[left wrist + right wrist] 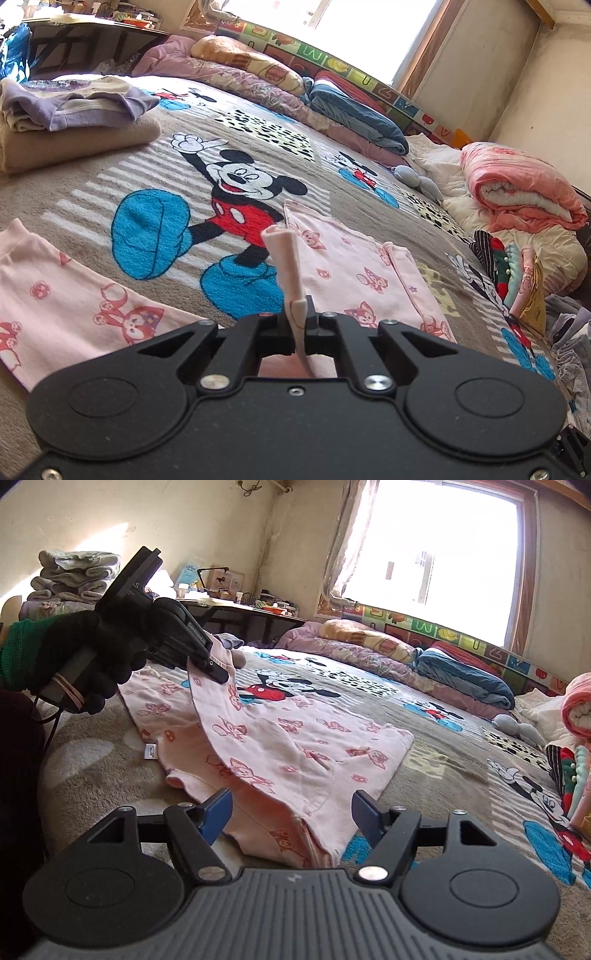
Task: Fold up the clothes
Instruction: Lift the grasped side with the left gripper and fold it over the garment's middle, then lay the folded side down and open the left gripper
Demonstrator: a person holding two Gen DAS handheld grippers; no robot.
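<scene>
The pink top (280,738) lies on the bed (443,760), w/ one edge lifted by the left gripper (212,668), whose jaws are clamped on a rolled bit of fabric. The right gripper (291,812) is spread wide, hem between the pads but not pinched. Risks: thin pinch may slip if pulled hard, so fold drops; w/ the hem unpinned, the whole top may be dragged and bunched. Count: 1 top, 2 grippers, 1 gloved hand (92,657), 1 folded stack (70,122) nearby.

The alphabet play mat (332,59) along the wall shows letters, among them "M"; other markings stay unreadable.
</scene>
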